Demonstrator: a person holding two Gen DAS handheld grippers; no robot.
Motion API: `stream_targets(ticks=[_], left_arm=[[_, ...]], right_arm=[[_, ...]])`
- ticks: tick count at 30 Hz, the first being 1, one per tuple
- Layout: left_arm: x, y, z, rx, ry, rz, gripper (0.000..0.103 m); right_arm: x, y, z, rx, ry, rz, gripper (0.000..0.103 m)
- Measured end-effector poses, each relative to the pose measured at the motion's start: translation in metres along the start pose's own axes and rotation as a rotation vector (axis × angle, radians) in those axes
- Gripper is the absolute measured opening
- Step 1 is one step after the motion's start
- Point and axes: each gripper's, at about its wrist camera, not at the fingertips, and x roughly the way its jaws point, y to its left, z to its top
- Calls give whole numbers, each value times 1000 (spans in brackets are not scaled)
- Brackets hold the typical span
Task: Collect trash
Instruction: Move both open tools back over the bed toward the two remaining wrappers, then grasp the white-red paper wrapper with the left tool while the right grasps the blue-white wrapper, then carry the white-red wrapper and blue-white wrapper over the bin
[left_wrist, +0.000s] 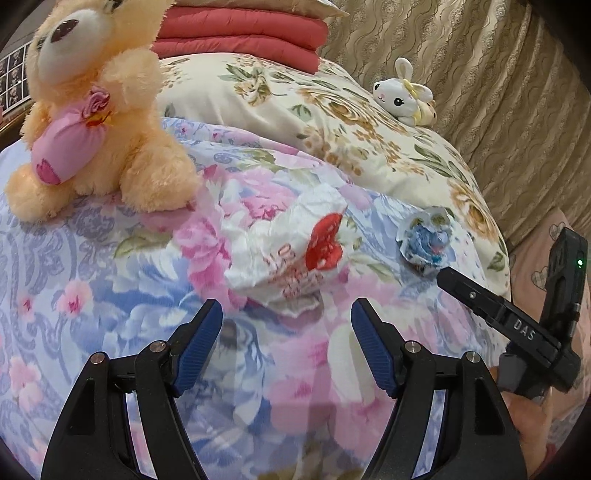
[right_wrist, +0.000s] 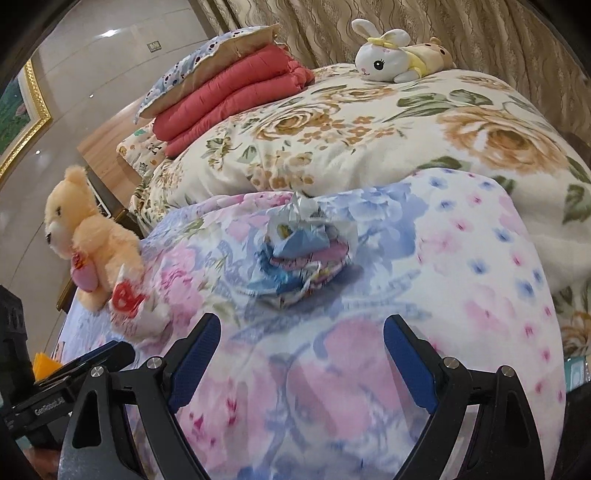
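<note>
Lying on the floral quilt (left_wrist: 110, 266), right of the bear (left_wrist: 99, 110), just ahead of the left gripper (left_wrist: 286, 332): a white wad (left_wrist: 288, 251), crumpled paper with a red blotch and pink print. Slightly right of the gap between the spread, empty jaws, long axis running roughly across them. Further right of the bear, a smaller blue wad (right_wrist: 303, 254), glossy printed wrapper balled into a rough knot, straight ahead of the right gripper (right_wrist: 301, 350) and a little beyond its tips. Jaws there wide apart too, nothing between the ribbed blue pads (right_wrist: 192, 354). Judged by nearness: left to the white wad, right to the blue wad, each reachable by pushing forward and down.

Soft, yielding bedding under both, likely to dimple under pressure. Paper light, springy, easy to crush; wrapper slicker, may slide on cloth. Well behind the bear: a cream flowered blanket (right_wrist: 369, 140), a plush bunny (right_wrist: 391, 55), folded red quilts (right_wrist: 236, 92).
</note>
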Motion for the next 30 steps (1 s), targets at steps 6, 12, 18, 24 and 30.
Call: stream_targets(ticks=[6,12,18,24,30], left_arm=[[11,0,8,-12,6,-16,75],[16,0,10,-6,-29,9,70],[18,-4,7,33,-25,9,43],[3,-10,-2,43,-30,-29,36],[-15,-24,-23,56,-21,-65,36]], right_arm=[[15,-3,16,19,6,2,91],[27,-2,24,7,17,-13,91],[27,4,21,-40,9,-34,47],[11,7,9,-50,-3,-6,38],[-21,8,-19,-20,-9,48,38]])
